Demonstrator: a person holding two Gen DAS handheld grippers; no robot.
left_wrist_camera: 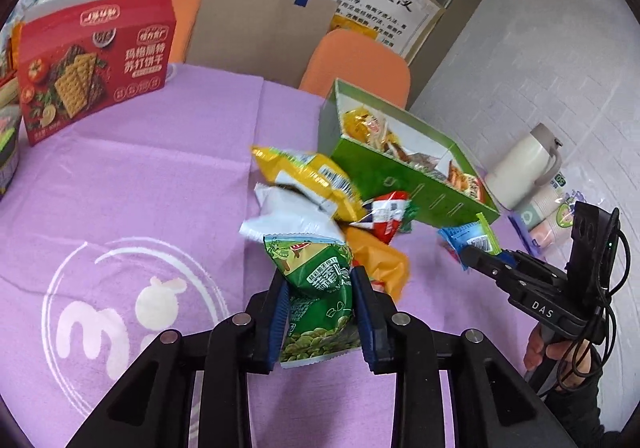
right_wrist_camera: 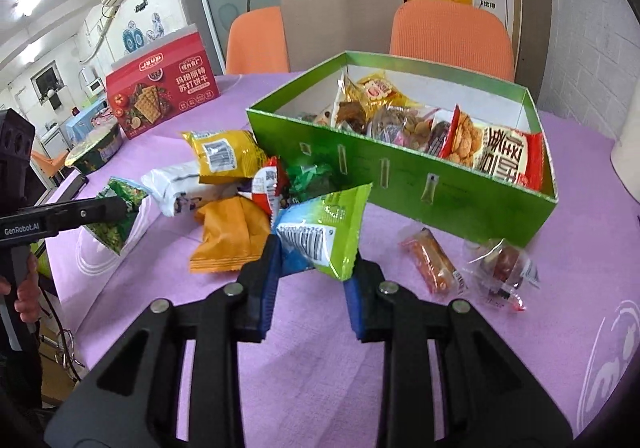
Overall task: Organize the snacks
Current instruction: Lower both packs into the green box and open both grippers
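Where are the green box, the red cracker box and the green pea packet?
green box (right_wrist_camera: 400,172), right wrist view, front wall.
red cracker box (left_wrist_camera: 96,64), left wrist view, printed front.
green pea packet (left_wrist_camera: 316,288), left wrist view, middle.

Left gripper (left_wrist_camera: 320,312) low over the table, jaws clamped on a green pea packet (left_wrist_camera: 318,300), right gripper (right_wrist_camera: 312,268) raised, jaws pinching a blue-green packet (right_wrist_camera: 324,232), bare hand (left_wrist_camera: 538,348) wrapped around the right gripper's black handle
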